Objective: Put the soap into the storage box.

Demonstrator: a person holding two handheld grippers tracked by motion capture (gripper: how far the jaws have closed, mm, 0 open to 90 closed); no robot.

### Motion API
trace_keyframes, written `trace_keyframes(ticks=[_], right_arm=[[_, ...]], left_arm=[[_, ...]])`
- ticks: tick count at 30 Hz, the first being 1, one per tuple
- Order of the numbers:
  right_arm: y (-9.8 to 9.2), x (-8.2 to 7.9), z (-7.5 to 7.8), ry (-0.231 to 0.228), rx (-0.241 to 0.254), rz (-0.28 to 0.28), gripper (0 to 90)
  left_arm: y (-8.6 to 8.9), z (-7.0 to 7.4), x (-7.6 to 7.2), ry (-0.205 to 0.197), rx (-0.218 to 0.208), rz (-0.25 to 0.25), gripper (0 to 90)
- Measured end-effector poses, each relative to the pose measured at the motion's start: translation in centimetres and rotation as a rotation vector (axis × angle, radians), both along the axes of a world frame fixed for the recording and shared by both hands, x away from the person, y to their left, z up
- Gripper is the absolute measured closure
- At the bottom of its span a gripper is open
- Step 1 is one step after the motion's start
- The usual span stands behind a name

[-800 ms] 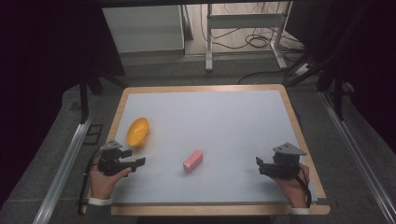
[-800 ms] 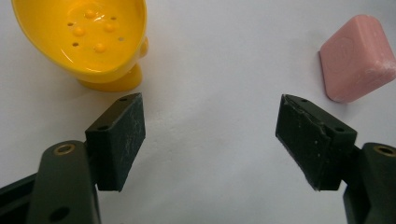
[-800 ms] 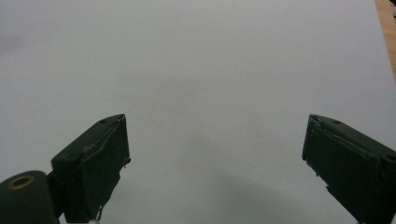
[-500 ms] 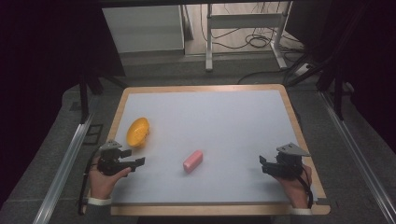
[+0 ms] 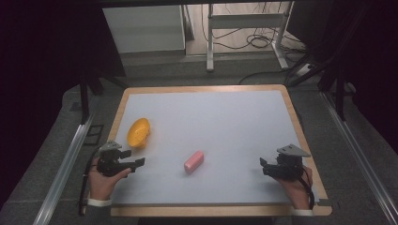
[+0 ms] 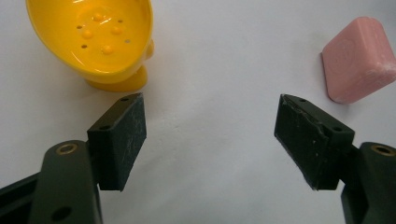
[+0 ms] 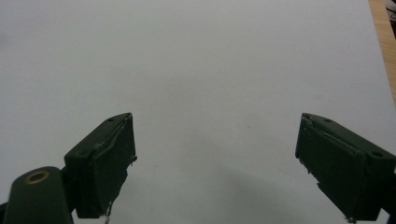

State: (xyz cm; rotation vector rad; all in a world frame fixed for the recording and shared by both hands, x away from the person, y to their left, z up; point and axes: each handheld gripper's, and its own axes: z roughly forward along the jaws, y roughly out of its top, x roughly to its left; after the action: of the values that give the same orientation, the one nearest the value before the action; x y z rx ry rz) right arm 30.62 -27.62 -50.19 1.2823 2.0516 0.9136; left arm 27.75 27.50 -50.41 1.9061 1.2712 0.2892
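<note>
Fingers of the left gripper stood wide apart and empty in its own view, the yellow plastic perforated dish and pink rounded soap bar lying beyond them. Right gripper, equally spread, faced bare white counter. From above, the right hand had drifted slightly rightward.

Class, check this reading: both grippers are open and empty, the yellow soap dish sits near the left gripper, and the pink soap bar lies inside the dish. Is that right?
Not quite. The pink soap bar lies on the white table, apart from the yellow soap dish, as the high view shows. The rest holds: the left gripper and right gripper are open and empty.
</note>
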Motion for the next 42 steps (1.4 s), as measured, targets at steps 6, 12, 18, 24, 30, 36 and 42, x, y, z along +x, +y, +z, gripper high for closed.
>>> trace_keyframes(ticks=[6, 12, 18, 24, 30, 36, 42], right_arm=[[-0.4, -0.1, -0.1, 0.004, 0.013, -0.001, 12.0], [-1.2, -0.1, 0.1, -0.015, 0.060, -0.005, 12.0], [-1.6, -0.1, -0.1, -0.010, 0.051, 0.002, 12.0], [-2.0, -0.1, 0.0, -0.014, 0.053, -0.010, 12.0], [-2.3, -0.3, 0.1, -0.013, 0.054, -0.023, 12.0], [-2.3, -0.4, 0.0, -0.009, 0.049, -0.030, 12.0], [-2.2, -0.4, 0.0, -0.011, 0.045, -0.024, 12.0]], left_arm=[[-0.3, 0.4, -0.1, -0.004, 0.017, 0.001, 26.0], [-0.8, 1.1, -0.1, -0.001, 0.039, 0.012, 25.8], [-1.8, 3.0, -0.2, 0.000, 0.063, -0.005, 25.5], [-2.6, 4.5, -0.3, -0.002, 0.074, -0.027, 25.1], [-3.0, 5.7, 0.3, -0.003, 0.090, -0.044, 24.7], [-3.4, 5.9, 0.4, -0.004, 0.091, -0.051, 24.1], [-4.2, 6.3, 0.3, -0.016, 0.111, -0.064, 24.5]])
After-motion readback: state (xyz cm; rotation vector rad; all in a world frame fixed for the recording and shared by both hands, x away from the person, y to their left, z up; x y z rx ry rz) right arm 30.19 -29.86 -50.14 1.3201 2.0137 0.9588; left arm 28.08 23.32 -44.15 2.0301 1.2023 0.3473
